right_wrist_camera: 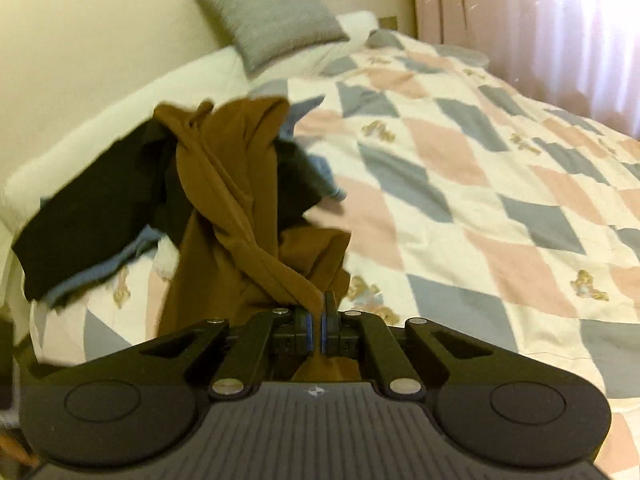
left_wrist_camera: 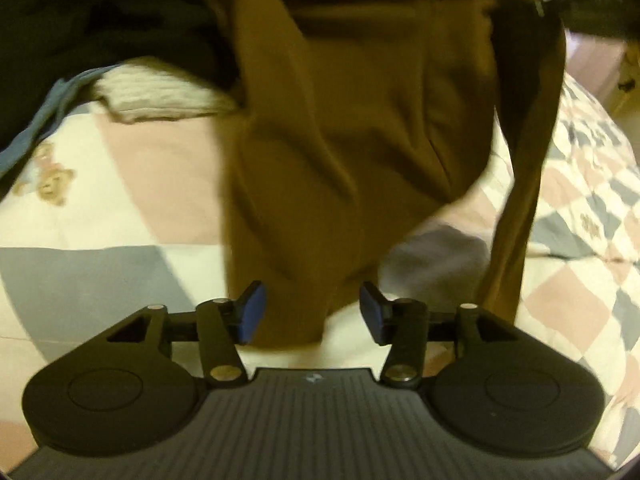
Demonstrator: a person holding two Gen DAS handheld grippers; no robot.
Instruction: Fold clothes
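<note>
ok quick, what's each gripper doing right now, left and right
Left gripper: jaws open, holding nothing; the brown garment hangs between them.
Right gripper: jaws closed on the brown garment.

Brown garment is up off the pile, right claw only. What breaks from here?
1. The right claw pinches only a twisted bunch of the brown garment; a thin bite could slip as the cloth takes weight.
2. The garment drapes over the dark clothes in the pile, so further lifting may drag them across the quilt.
3. The left claw is open with hanging, bunched cloth between its pads; closing now may grab several layers, not one edge.
</note>
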